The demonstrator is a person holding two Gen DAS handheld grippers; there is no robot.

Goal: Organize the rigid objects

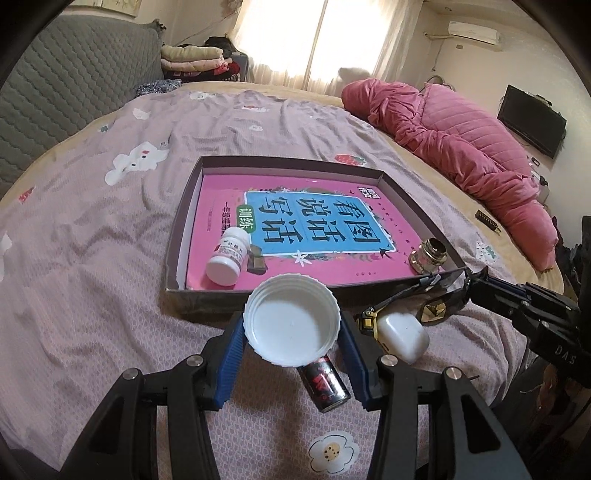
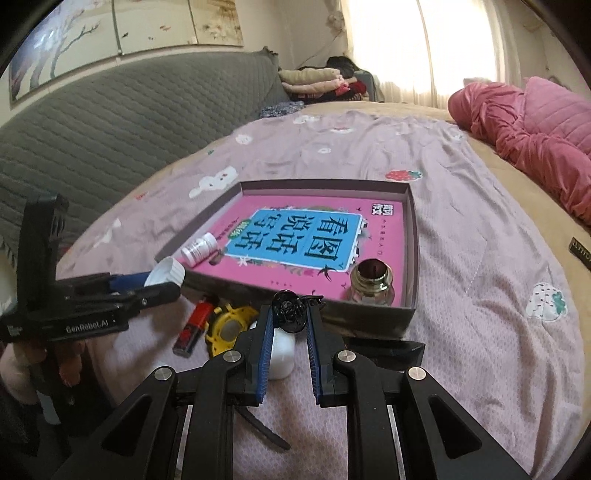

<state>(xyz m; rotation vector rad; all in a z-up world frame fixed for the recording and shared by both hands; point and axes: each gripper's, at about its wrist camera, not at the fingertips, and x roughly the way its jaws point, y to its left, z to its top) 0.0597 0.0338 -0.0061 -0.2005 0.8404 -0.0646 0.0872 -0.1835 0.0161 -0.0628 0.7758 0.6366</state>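
Holding the cap (image 1: 292, 320) in our left gripper (image 1: 291, 343), clip (image 2: 289, 309) pinched in the right gripper (image 2: 290, 325), we set both into the box (image 1: 258, 297) at 12 o'clock.

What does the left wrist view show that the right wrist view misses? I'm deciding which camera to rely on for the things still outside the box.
Only the left wrist view shows sunglasses at the right gripper, a television and an air conditioner. Only the right wrist view shows the black hair clip pinched in the right gripper, and a wall painting. Both show the box, the pill bottle and glass jar inside, the white lid in the left gripper, and the tape measure.
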